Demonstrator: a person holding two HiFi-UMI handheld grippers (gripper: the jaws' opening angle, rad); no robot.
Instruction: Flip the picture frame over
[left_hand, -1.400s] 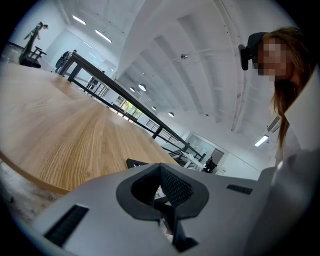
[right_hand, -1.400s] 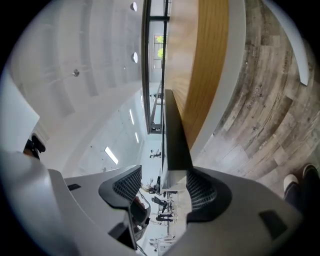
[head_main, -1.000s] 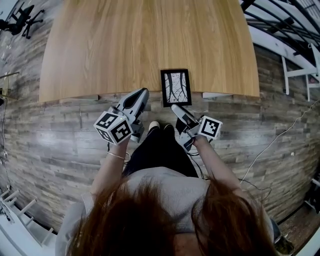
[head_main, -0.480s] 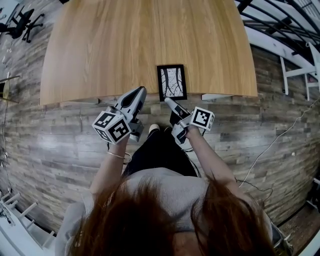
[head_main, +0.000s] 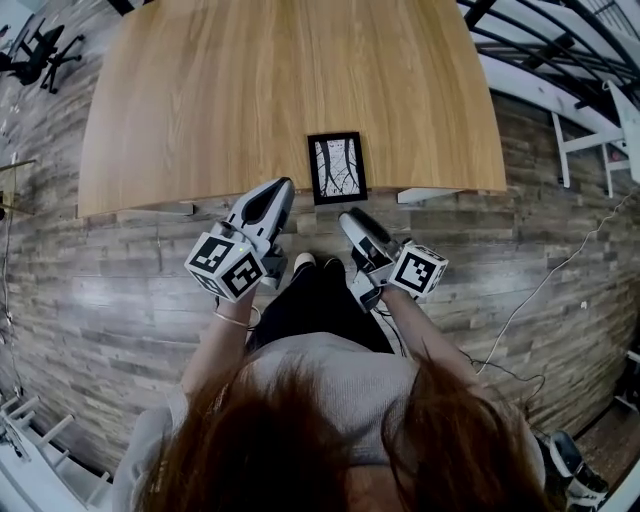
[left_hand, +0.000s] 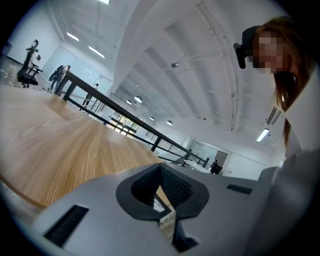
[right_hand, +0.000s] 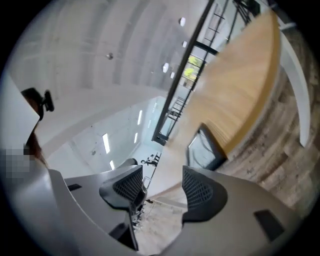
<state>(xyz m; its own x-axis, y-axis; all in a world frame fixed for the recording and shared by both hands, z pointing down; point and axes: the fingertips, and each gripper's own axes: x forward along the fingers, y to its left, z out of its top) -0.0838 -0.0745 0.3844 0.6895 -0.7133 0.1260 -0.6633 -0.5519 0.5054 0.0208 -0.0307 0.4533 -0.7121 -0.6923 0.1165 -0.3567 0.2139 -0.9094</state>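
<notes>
Frame (head_main: 337, 167) lies lengthwise away from us at the table (head_main: 250, 90) near edge. Our right hand-held gripper (head_main: 353, 219), jaws apart and empty, sits closest; our left hand-held gripper (head_main: 282, 190) is clenched on nothing.

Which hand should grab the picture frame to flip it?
Probably right. The right gripper has open, empty jaws close to the picture frame. The left gripper is shut and off to the side.
</notes>
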